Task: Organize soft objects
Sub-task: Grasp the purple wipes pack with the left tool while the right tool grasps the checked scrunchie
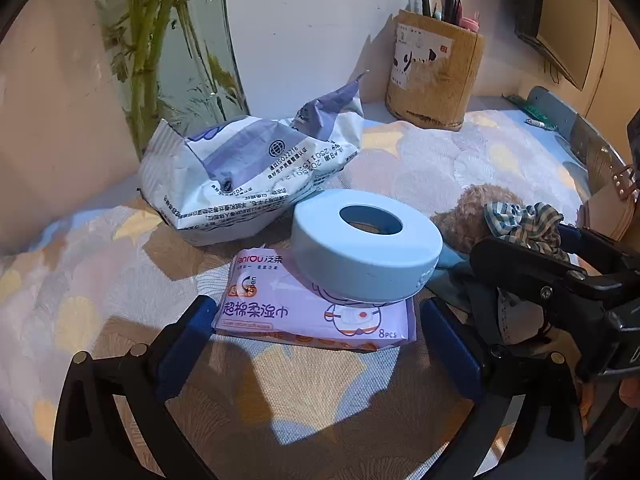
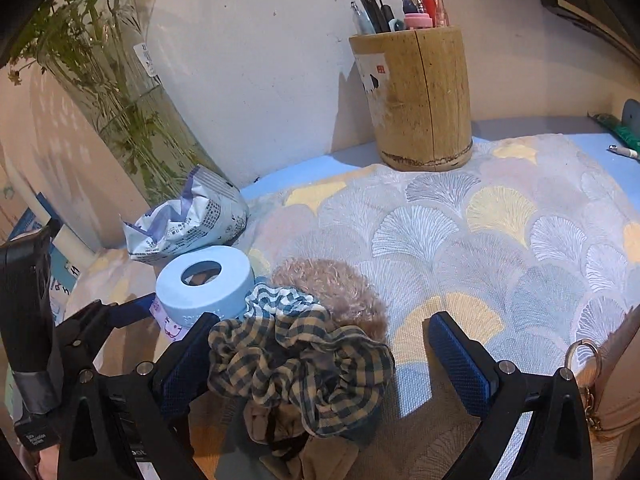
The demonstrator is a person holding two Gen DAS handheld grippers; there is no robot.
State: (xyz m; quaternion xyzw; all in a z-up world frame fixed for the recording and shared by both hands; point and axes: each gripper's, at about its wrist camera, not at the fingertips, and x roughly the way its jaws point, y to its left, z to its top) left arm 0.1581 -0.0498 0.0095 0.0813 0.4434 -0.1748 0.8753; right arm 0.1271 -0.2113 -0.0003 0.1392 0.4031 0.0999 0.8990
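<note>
A pink wet-wipes pack (image 1: 316,314) lies on the patterned cloth, with a light blue ring-shaped roll (image 1: 366,244) resting on its far end. My left gripper (image 1: 316,348) is open, its blue pads on either side of the pack's near edge. A crumpled white-and-purple bag (image 1: 248,176) lies behind. A checked scrunchie (image 2: 296,364) sits on a brown pile, in front of a fuzzy tan plush (image 2: 332,292). My right gripper (image 2: 320,364) is open around the scrunchie, its left pad touching it. The roll (image 2: 206,284) and bag (image 2: 188,216) show at left.
A wooden pen holder (image 2: 420,96) stands at the back by the wall. A glass vase (image 2: 116,92) with green stems stands at back left. A pink bag with a metal ring (image 2: 612,392) lies at the right edge. The patterned cloth (image 2: 500,240) covers the table.
</note>
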